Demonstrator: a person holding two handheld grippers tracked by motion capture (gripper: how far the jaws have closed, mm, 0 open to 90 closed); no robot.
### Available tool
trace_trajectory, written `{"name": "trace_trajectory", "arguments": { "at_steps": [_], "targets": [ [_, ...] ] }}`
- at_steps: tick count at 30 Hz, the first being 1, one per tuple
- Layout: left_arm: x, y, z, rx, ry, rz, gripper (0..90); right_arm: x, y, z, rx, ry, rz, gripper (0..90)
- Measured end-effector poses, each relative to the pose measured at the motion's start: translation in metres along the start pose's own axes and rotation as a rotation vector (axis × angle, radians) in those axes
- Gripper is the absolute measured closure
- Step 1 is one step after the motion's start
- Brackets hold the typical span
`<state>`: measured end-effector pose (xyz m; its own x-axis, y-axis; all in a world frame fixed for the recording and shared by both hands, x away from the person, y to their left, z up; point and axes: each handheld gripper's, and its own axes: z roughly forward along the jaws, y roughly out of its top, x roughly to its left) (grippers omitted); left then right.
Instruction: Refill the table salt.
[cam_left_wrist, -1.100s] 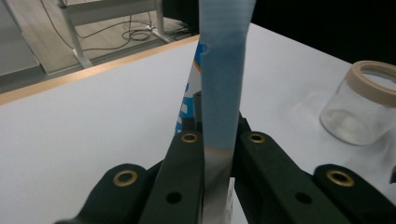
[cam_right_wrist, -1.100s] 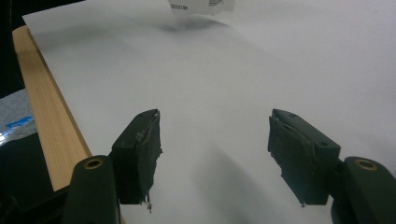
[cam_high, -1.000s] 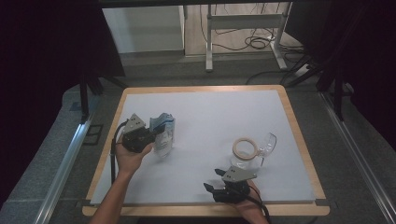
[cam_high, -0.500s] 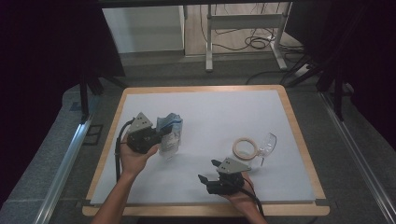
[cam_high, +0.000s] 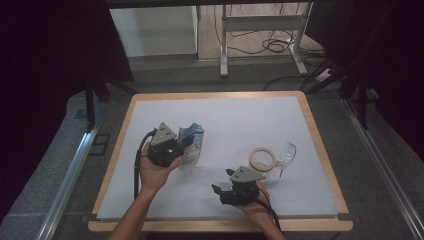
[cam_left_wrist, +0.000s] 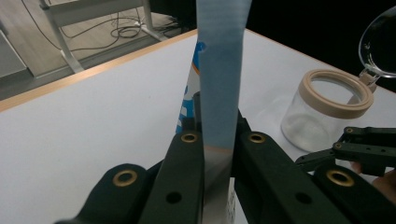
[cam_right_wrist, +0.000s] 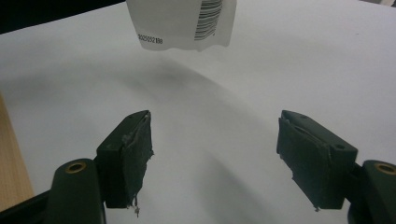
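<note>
The left gripper (cam_high: 181, 146), at centre-left of the high view, has its jaws pressed on a blue-and-white packet (cam_left_wrist: 219, 84) that stands upright between them, long axis vertical. The right gripper (cam_high: 218, 192), lower centre, is spread wide and holds nothing — it points toward the packet's barcoded edge (cam_right_wrist: 187, 25), hanging in the upper part of its view. The packet's print is cut off; the open glass jar (cam_high: 262, 159) sits to the right.

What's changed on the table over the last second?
The left tool, shut on the blue packet, carried it a little toward the table's middle. The right tool swung its jaws round toward the packet; they have just been opening, nothing between them. The glass jar and its lid stayed put.
</note>
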<state>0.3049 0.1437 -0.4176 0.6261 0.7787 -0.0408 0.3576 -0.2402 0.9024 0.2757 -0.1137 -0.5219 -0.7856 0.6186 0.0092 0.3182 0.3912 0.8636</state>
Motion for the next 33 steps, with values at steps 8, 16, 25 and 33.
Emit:
{"name": "trace_trajectory", "arguments": {
  "at_steps": [8,16,25,33],
  "targets": [
    [-0.015,0.007,0.005,-0.011,-0.019,0.020,90.0,-0.001,0.001,0.001,-0.004,-0.023,-0.005,26.7],
    [-0.017,0.008,0.007,-0.019,-0.069,0.011,90.0,-0.002,0.000,0.000,-0.008,-0.035,-0.004,26.7],
    [-0.019,0.011,0.008,-0.028,-0.095,0.002,90.0,-0.004,-0.003,-0.003,-0.017,-0.045,-0.004,26.6],
    [-0.028,0.020,0.006,-0.048,-0.140,0.016,90.0,-0.003,-0.003,-0.004,-0.015,-0.083,-0.017,26.6]
  ]
}}
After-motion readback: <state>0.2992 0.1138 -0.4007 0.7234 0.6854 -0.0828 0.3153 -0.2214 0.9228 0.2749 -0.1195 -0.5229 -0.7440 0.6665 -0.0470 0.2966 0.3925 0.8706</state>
